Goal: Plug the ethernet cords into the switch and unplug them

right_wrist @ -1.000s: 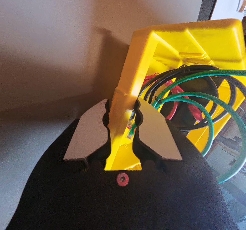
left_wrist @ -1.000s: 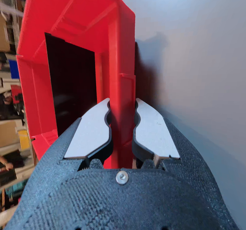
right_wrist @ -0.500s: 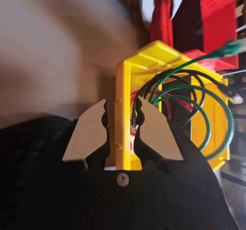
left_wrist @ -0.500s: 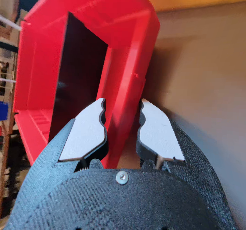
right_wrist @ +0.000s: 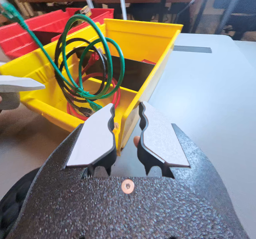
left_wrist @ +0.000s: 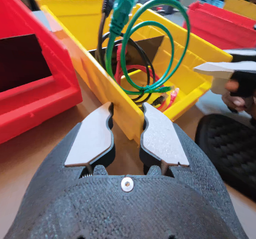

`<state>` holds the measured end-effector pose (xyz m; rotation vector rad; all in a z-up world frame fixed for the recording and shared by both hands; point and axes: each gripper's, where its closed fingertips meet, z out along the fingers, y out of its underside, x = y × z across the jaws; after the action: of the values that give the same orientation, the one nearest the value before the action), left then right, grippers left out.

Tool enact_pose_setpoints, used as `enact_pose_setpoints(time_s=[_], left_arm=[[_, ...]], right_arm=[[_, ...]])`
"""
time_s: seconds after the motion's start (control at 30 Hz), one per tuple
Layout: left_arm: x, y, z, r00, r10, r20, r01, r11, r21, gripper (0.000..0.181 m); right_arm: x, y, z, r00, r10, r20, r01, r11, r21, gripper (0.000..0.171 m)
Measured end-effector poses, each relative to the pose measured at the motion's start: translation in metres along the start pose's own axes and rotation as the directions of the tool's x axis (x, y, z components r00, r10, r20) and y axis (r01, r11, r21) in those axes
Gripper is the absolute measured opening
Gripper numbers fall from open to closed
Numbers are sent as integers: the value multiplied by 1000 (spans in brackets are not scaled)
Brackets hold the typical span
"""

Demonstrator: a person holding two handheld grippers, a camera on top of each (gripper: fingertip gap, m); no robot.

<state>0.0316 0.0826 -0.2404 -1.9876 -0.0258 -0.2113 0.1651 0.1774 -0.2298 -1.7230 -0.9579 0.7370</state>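
Three coiled ethernet cords lie in one yellow bin: a green cord (left_wrist: 146,49) (right_wrist: 97,69), a black cord (left_wrist: 145,60) (right_wrist: 62,80) and a red cord (left_wrist: 139,69) (right_wrist: 116,91). The green coil stands upright above the others, tied at its base, and one plug end rises out of the bin, blurred. Plug ends of all three colours rest on the bin floor near the low front lip. No switch can be made out in either view.

The yellow bin (left_wrist: 85,19) (right_wrist: 141,38) sits on the bench (left_wrist: 34,142) (right_wrist: 200,94), with a dark divider standing across its interior. The left claw (left_wrist: 127,106) straddles one side wall of the bin, its fingers parted, the wall close against the right-hand one. The right claw (right_wrist: 126,106) straddles the opposite side wall, parted likewise, with daylight on either side of the wall; it appears again at the edge of the left wrist view, held in a hand (left_wrist: 235,99).

Two red bins are counted in the left wrist view: one red bin (left_wrist: 34,91) (right_wrist: 27,35) just beside the yellow one, a second red bin (left_wrist: 221,28) behind it.
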Motion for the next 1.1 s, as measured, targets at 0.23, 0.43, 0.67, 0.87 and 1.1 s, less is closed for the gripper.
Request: enact_pose_setpoints(time_s=[0.23,0.43,0.67,0.87,1.1], left_arm=[[4,-19,-12,986,142,84,-146,988,45,27],[-2,-90,-105,954,202,224,-246,951,189,23],[-86,-112,-259,854,105,510,-255,939,233,20],[-184,-49,-345,725,-46,687,-120,974,192,15],[-260,42,-336,679,-170,714,114,985,126,11]], right_arm=[[-3,-15,-27,981,-129,-143,136,990,37,19],[-65,-111,-63,969,-219,-112,241,940,242,20],[-210,-186,-16,928,-354,119,289,882,371,22],[-335,-156,73,873,-345,345,243,921,305,21],[-383,-68,149,844,-267,465,252,963,95,24]])
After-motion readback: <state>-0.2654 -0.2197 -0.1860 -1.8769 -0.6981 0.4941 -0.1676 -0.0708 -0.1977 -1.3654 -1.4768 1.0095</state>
